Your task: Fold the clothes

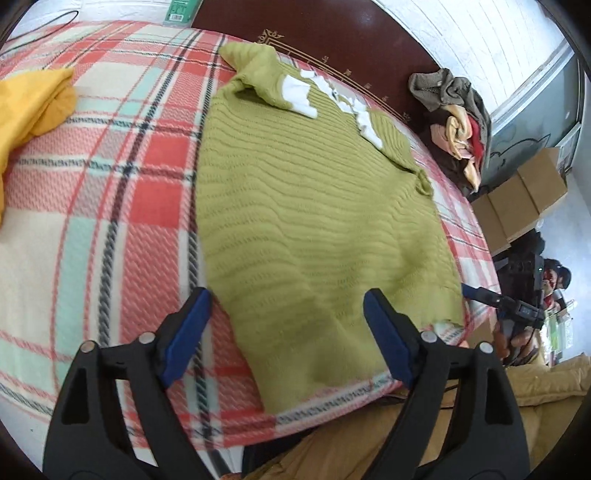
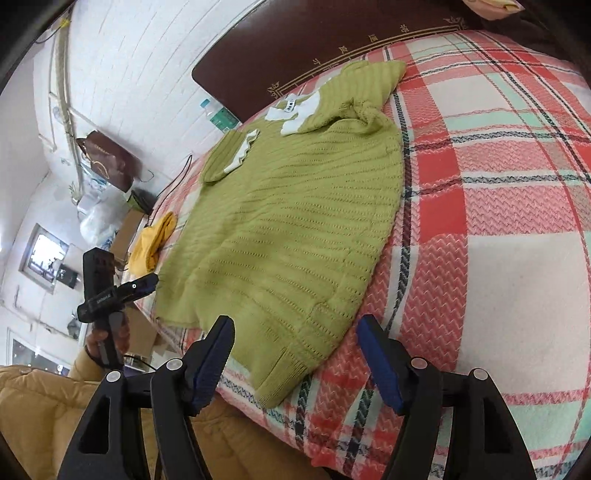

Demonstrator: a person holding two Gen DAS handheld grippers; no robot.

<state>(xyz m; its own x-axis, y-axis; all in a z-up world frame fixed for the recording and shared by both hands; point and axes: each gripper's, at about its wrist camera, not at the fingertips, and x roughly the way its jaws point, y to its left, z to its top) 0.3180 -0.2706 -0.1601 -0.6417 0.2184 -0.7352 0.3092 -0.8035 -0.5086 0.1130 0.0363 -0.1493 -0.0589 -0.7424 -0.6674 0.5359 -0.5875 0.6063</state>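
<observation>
Plaid bedding (image 1: 110, 206) in red, cream and mint covers the bed, and on it lies the green sweater (image 1: 314, 206), spread flat with its hem at the near edge and its collar toward the dark headboard (image 1: 332, 33). It's a ribbed knit with white trim at the collar, 1 sleeve folded in across the chest. Left gripper (image 1: 288, 332) hovers over the hem with blue-padded jaws spread wide, nothing between them; right gripper (image 2: 295, 354) likewise stands wide open above the hem corner, gripping nothing. From the left wrist view we get a yellow garment (image 1: 33, 107) at the far left, a heap of clothes (image 1: 458, 122) by the headboard, and cardboard boxes (image 1: 521, 195) beyond the bed. Over in the right wrist view, a water bottle (image 2: 218, 116), a brown paper bag (image 2: 110, 158) and a tan sleeve (image 2: 33, 413) appear instead. Small black marks show on the sweater's white neck label, too small to read.
</observation>
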